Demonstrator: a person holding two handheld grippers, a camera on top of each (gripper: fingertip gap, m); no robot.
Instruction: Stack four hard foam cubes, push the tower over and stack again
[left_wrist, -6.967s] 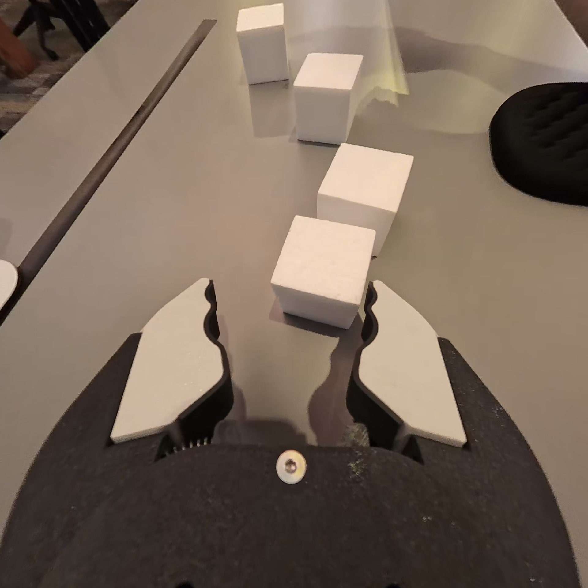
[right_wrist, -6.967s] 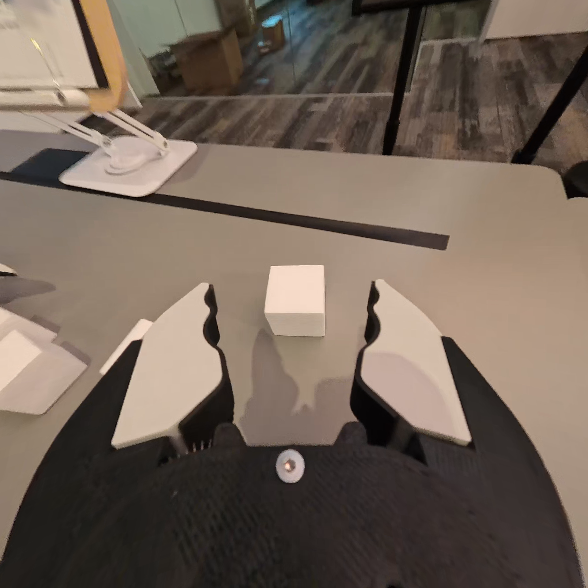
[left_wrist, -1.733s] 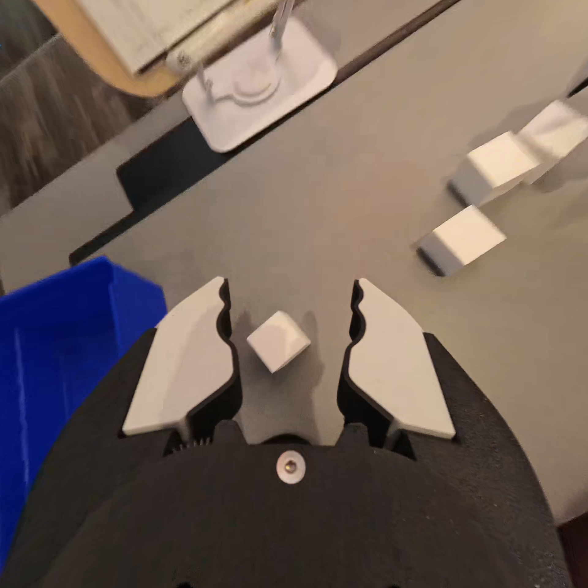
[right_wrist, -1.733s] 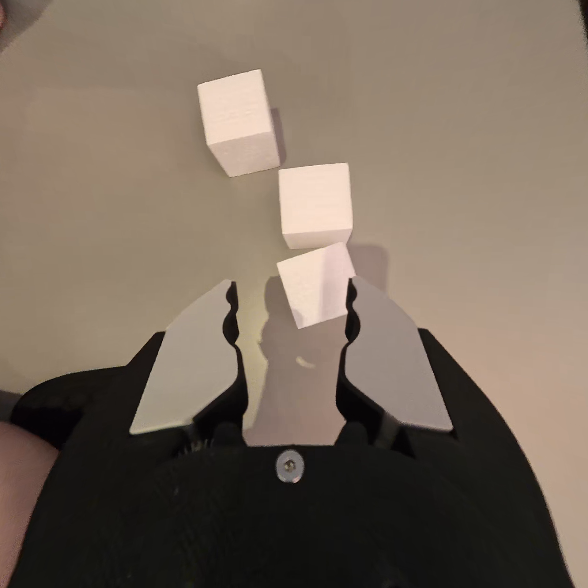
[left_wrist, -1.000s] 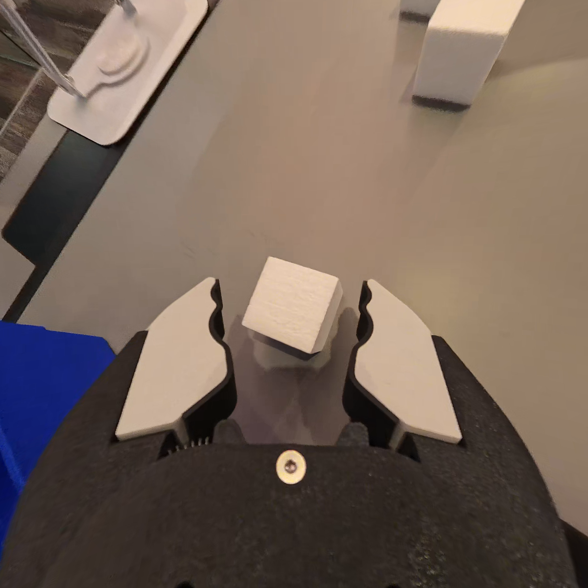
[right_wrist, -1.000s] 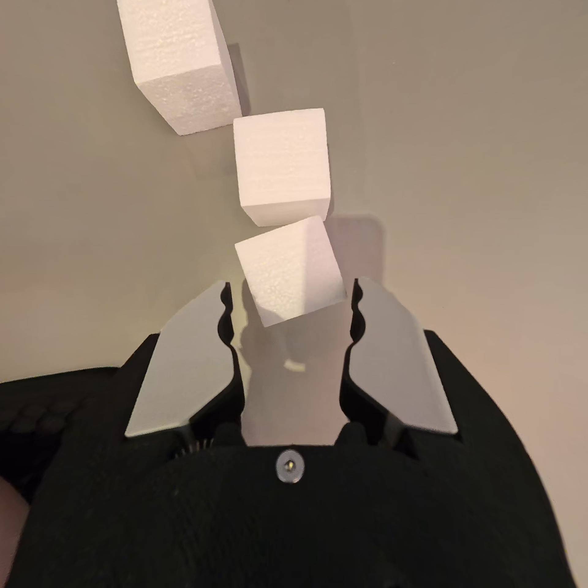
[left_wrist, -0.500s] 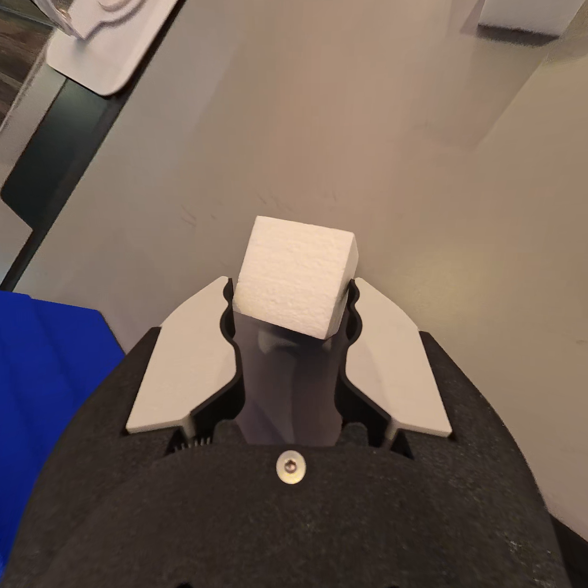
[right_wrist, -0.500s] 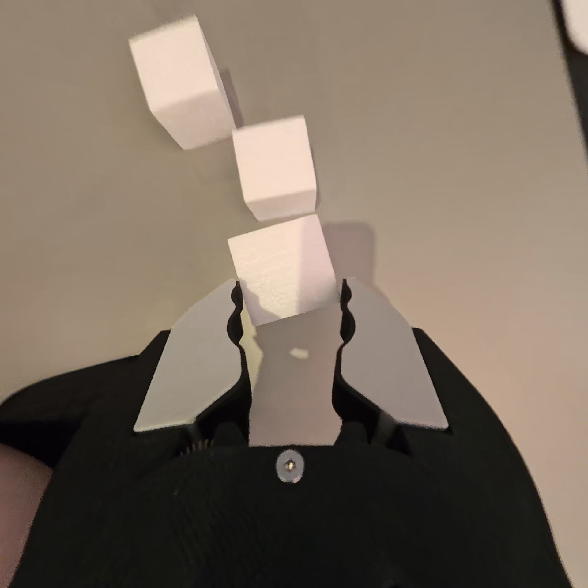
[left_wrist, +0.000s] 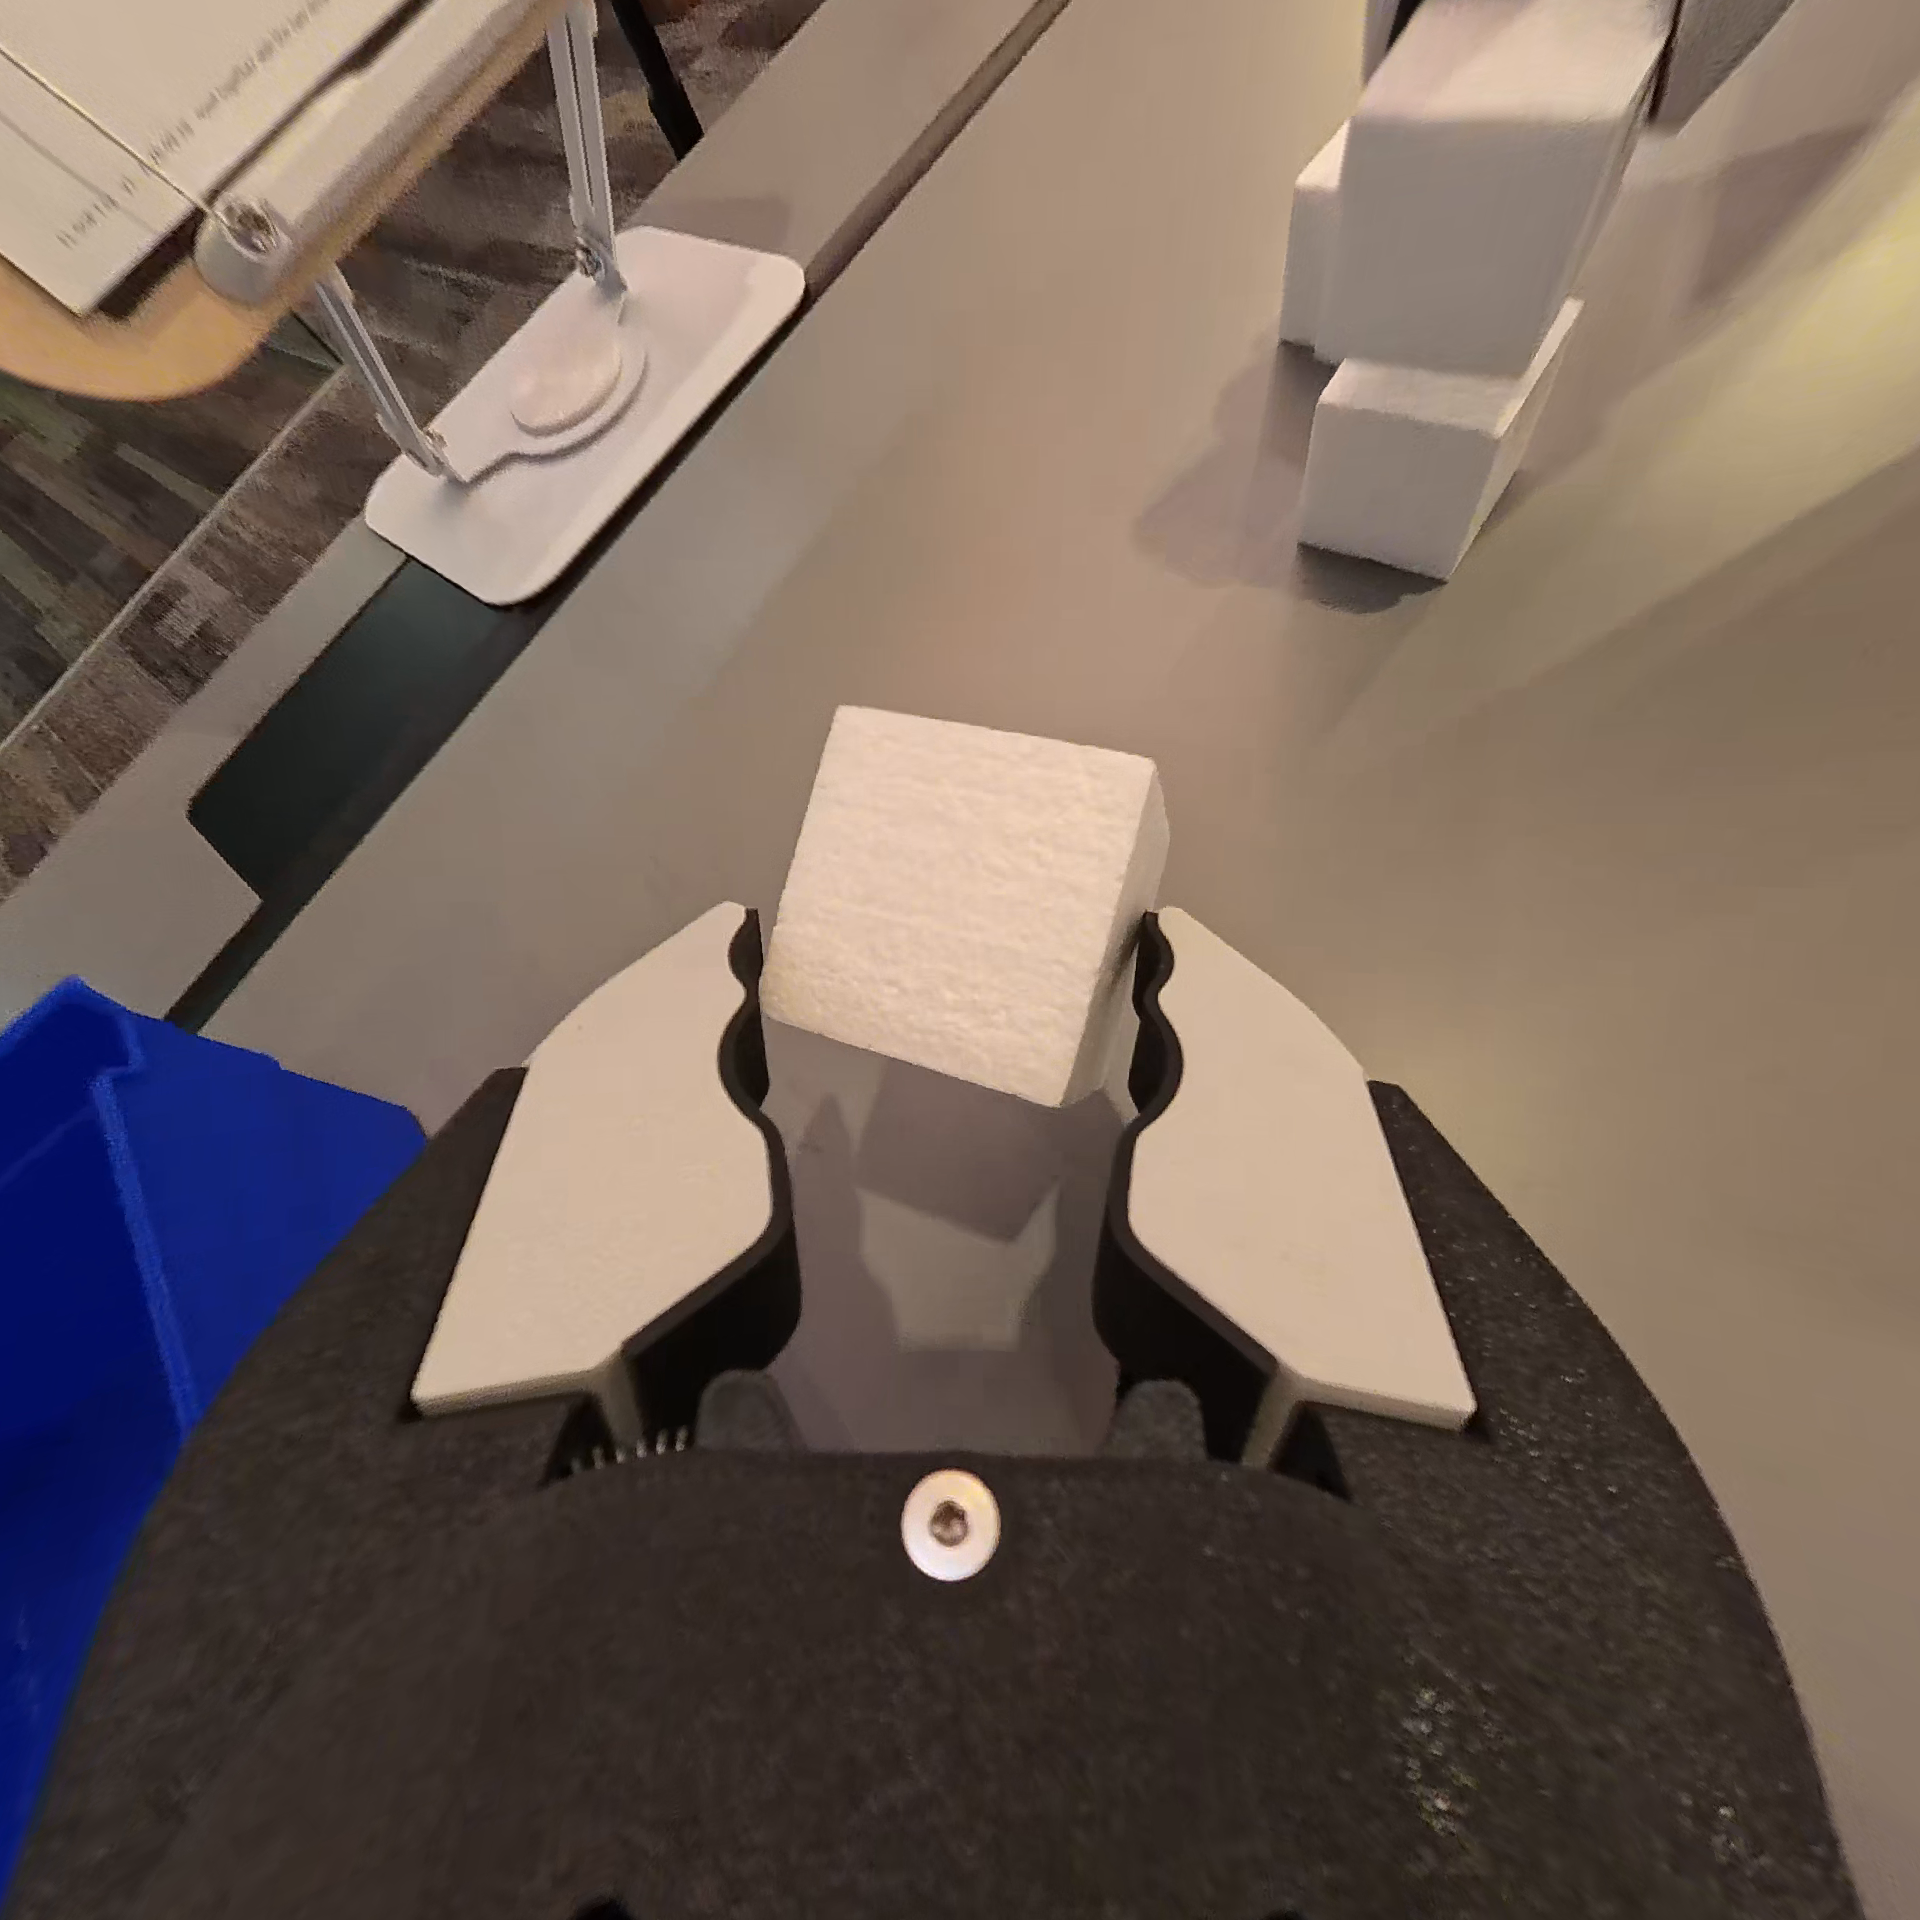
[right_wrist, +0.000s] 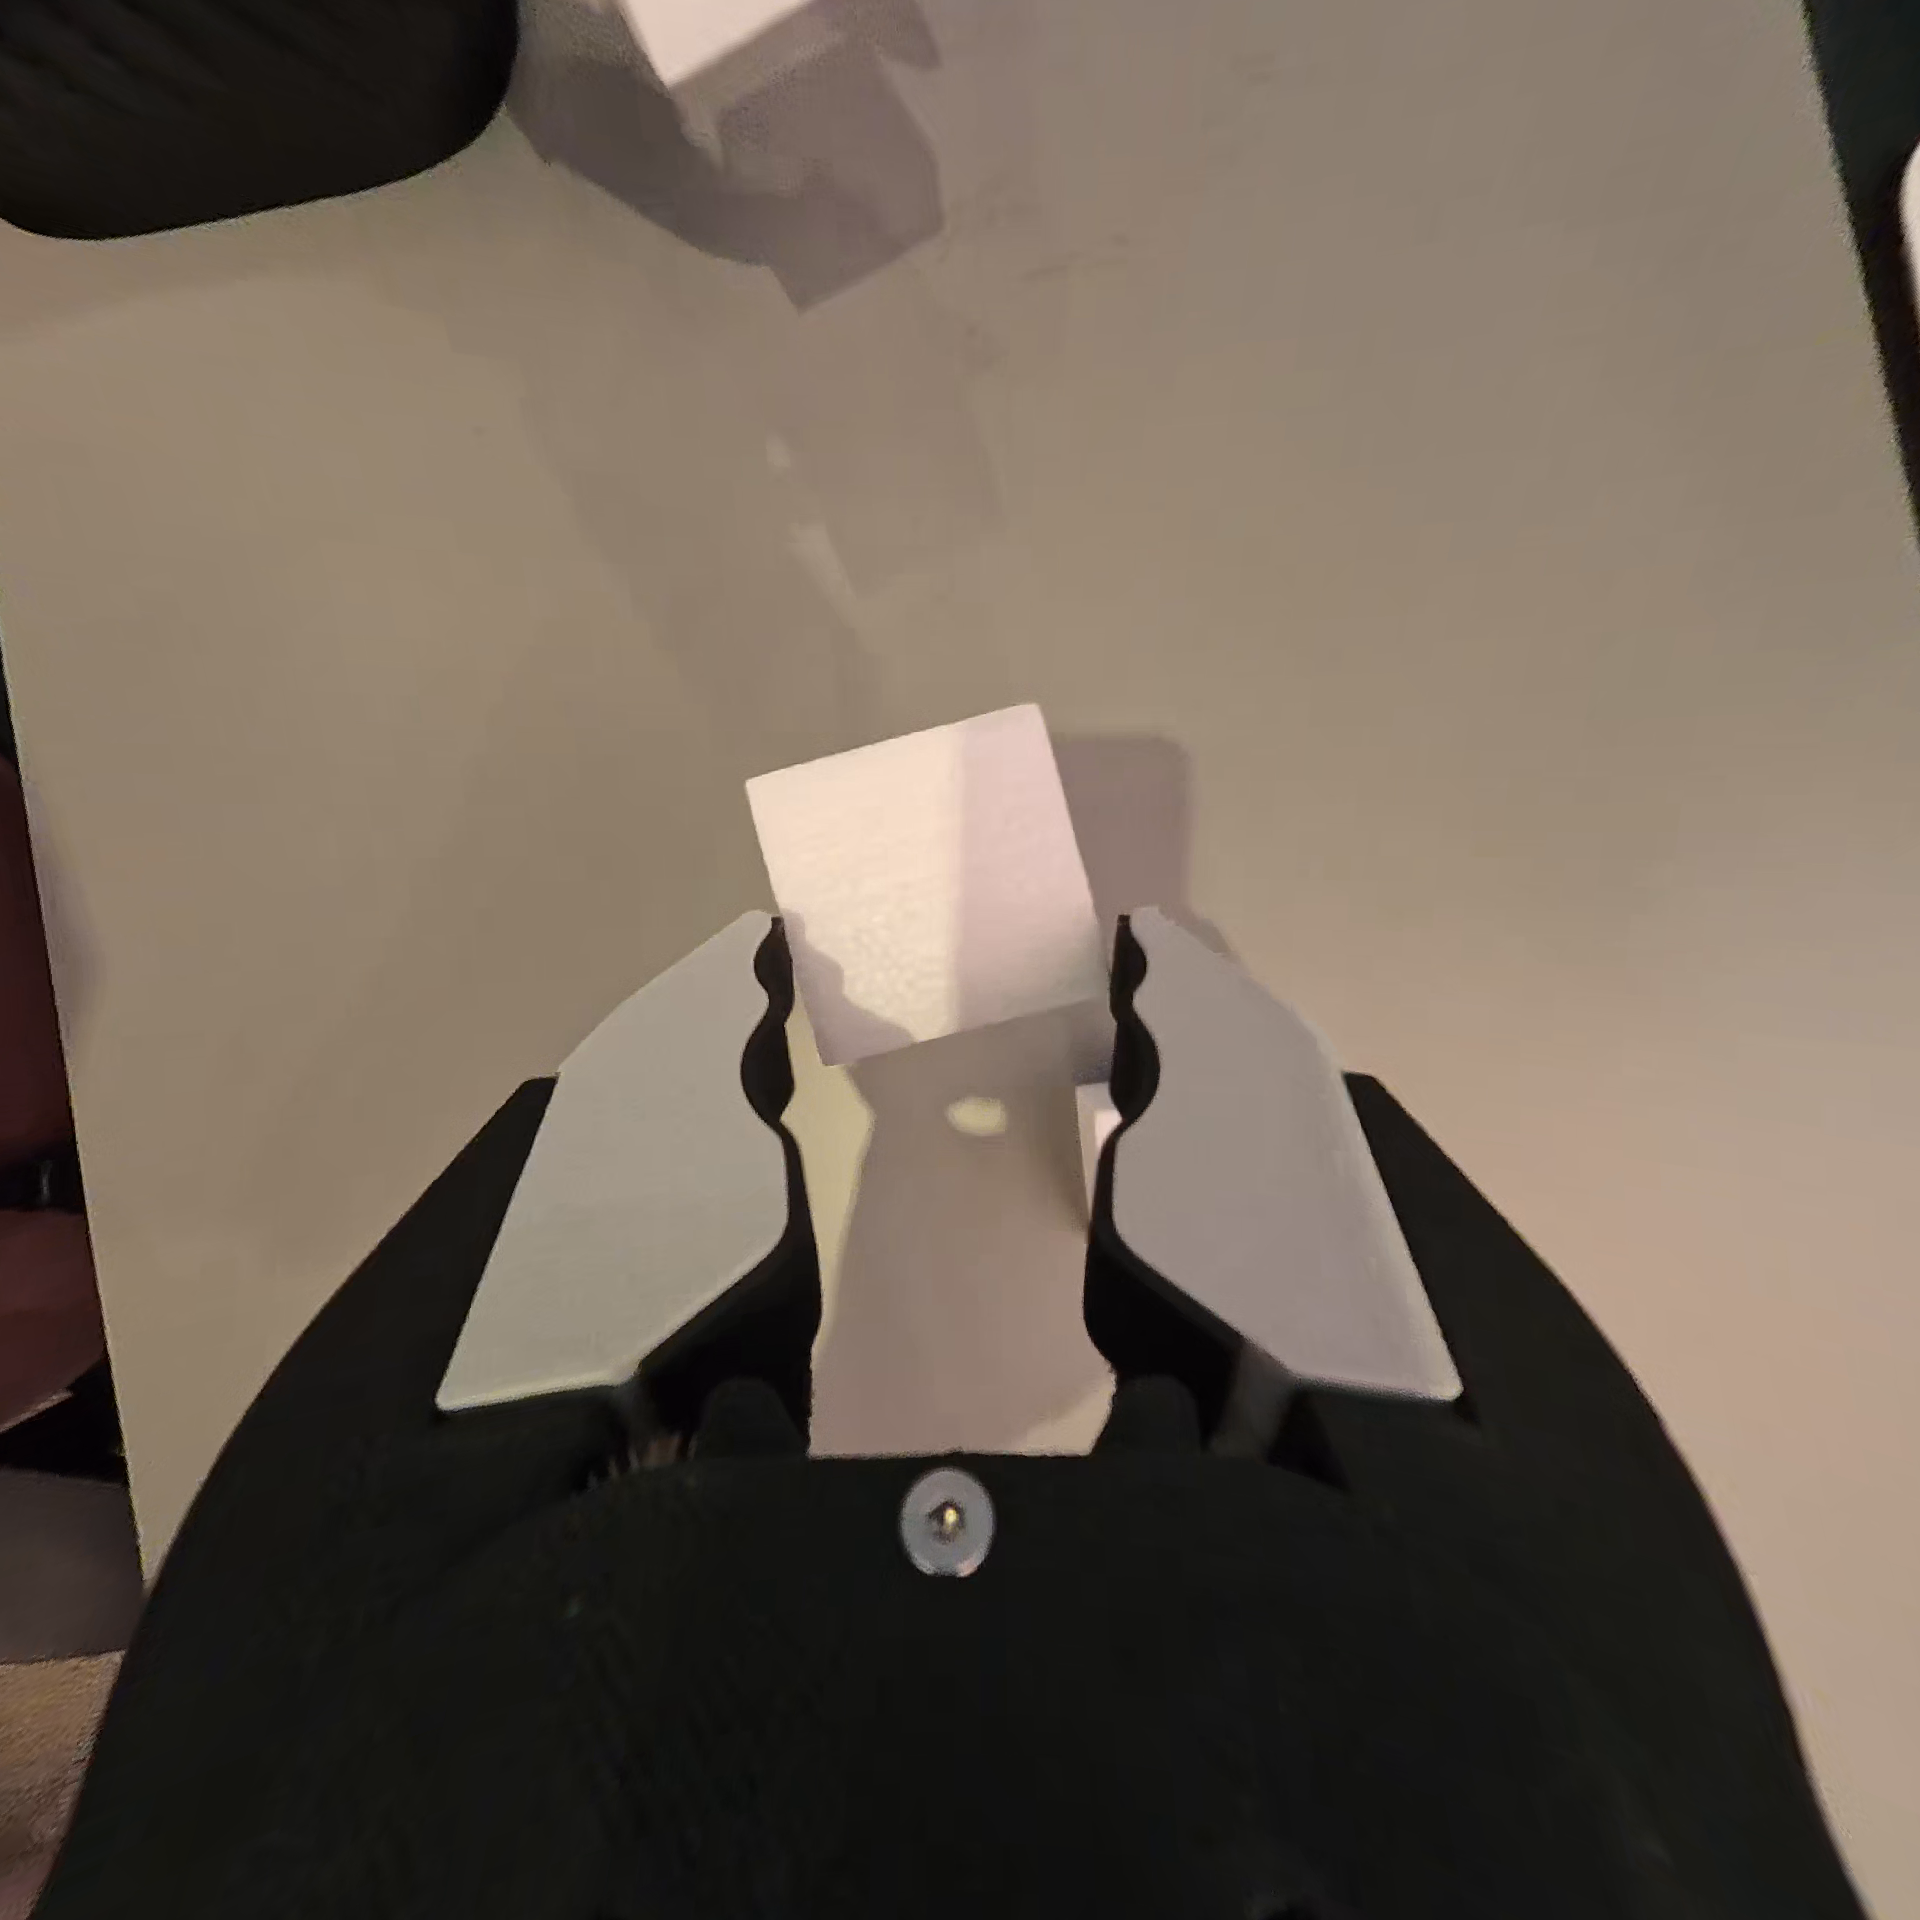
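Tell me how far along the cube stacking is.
Done: both pickups. The left gripper is shut on the left cube, the right gripper on the right cube, both lifted. In hand: the right cube hangs over the table cube; contact unclear. Left: release there, then add the left cube and the far cube. No tower stands yet.

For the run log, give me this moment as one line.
left gripper: jaws shut on foam cube, lifted | right gripper: jaws shut on second foam cube, lifted | tower: not stacked
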